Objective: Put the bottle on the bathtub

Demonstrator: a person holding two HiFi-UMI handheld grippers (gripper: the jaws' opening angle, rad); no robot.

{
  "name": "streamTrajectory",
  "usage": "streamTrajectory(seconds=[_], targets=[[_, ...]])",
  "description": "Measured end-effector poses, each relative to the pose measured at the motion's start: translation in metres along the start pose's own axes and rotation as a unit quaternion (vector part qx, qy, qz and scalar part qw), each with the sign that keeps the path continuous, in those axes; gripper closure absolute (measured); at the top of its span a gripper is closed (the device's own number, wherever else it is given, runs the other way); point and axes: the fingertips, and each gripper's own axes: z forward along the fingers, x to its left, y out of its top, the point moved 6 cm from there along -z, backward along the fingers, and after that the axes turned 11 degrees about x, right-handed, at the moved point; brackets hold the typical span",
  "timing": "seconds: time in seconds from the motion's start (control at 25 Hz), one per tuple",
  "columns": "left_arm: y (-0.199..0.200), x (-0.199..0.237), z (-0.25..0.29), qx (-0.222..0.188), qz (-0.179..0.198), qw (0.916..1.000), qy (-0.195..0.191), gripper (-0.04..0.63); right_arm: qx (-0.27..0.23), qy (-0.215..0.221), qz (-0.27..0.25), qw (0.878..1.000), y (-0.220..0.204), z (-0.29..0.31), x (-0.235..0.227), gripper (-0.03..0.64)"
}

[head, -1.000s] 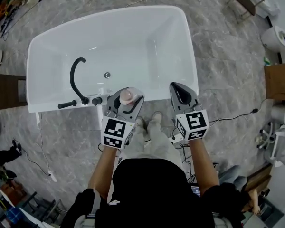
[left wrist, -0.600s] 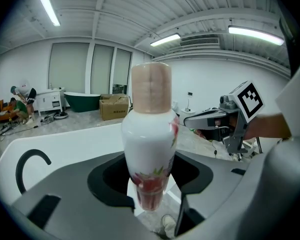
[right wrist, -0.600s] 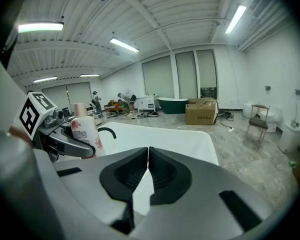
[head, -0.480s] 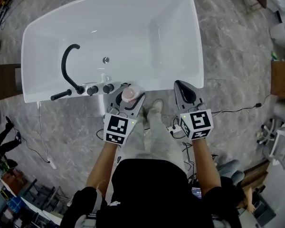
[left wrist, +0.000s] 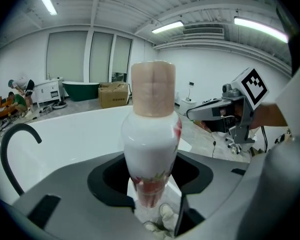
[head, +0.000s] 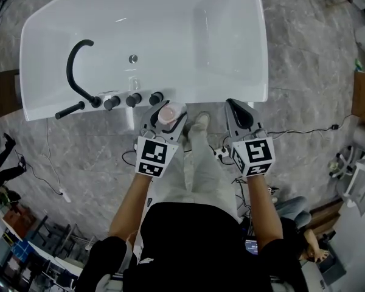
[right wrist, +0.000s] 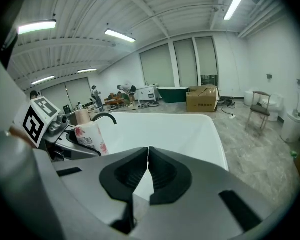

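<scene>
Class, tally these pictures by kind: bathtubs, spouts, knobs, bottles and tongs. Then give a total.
bathtub: 1
spout: 1
knobs: 3
bottle: 1
tongs: 2, left tongs and right tongs
Total: 8

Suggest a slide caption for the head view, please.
Left hand-held gripper holds a pink-capped bottle by the bathtub rim; right hand-held gripper shut, empty.

Big open hall used as a test or recording space, not a home bathroom. White freestanding bathtub [head: 170,17] stands on a grey marble-pattern tile floor [head: 304,53] with loose black cables [head: 52,175]. White ribbed ceiling with long strip lights [right wrist: 119,35], brown cardboard box [right wrist: 202,99], dark green second bathtub [right wrist: 171,93] by tall frosted windows [right wrist: 185,64].
</scene>
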Motion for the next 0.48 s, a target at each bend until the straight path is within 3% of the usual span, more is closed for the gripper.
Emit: streamTrajectory(seconds=[0.48], targets=[[-0.039,0.012,0.045,0.04,0.012,0.9991,0.0,0.354,0.03,0.008,0.033,0.999,-0.038,0.037,-0.008,0.594]])
